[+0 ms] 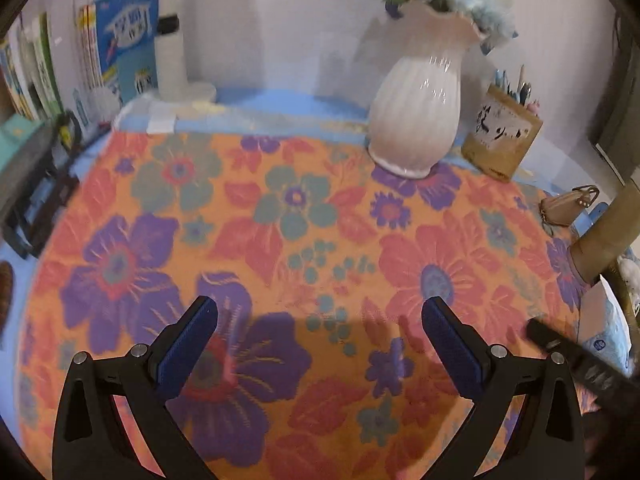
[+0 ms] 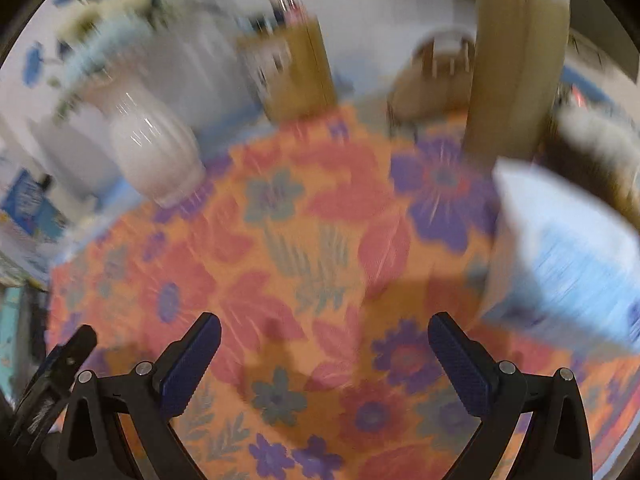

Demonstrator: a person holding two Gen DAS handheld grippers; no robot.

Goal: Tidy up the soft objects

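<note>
Both grippers, left gripper (image 1: 320,320) and right gripper (image 2: 324,332), gape over floral cloth (image 1: 312,240).

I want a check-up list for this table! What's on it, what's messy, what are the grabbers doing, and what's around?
Surface: floral cloth, orange with purple, red and teal flowers, spread over a blue table.
Job's things: white and blue soft pack at the cloth's right side; blurred.
Clutter: white ribbed vase with blue flowers; wooden pen holder; small tan handbag; books at the back left.
Grippers: left hand-held gripper open over the cloth, nothing between its fingers; right hand-held gripper open, also empty.
Cables: nothing seen.
Surroundings: pale wall behind the table.
</note>
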